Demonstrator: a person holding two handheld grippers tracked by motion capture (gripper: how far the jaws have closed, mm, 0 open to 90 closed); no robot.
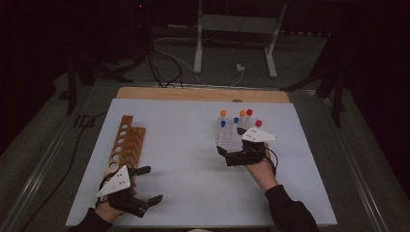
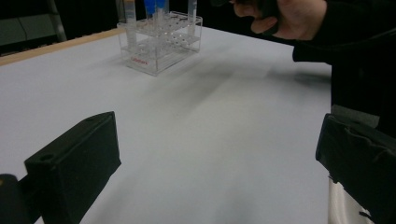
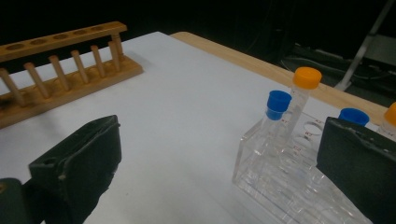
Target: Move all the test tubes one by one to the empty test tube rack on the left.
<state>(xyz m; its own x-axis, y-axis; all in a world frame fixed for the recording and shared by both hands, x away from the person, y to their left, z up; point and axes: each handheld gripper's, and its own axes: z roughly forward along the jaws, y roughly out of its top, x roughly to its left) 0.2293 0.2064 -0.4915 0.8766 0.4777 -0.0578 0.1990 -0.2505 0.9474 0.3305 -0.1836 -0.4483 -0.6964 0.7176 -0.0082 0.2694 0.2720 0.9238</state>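
Observation:
A clear plastic rack (image 1: 227, 137) stands right of the table's middle and holds several capped tubes: orange (image 1: 223, 112), blue (image 1: 236, 120) and red (image 1: 258, 123). My right gripper (image 1: 231, 140) stands open at the rack's near side, its jaws wide apart with nothing between them. In the right gripper view (image 3: 219, 163) the clear rack (image 3: 289, 186) lies just ahead, with a blue-capped tube (image 3: 279, 105) and an orange-capped tube (image 3: 307, 77). My left gripper (image 1: 150, 184) is open near the front left edge. In its own view (image 2: 217, 154) only bare table lies between the jaws.
An empty wooden tube rack (image 1: 126, 142) lies along the left side of the white sheet (image 1: 183, 159), just beyond my left gripper. The wooden rack (image 3: 60, 70) also appears far off in the right gripper view. A metal stand (image 1: 237, 29) rises behind the table.

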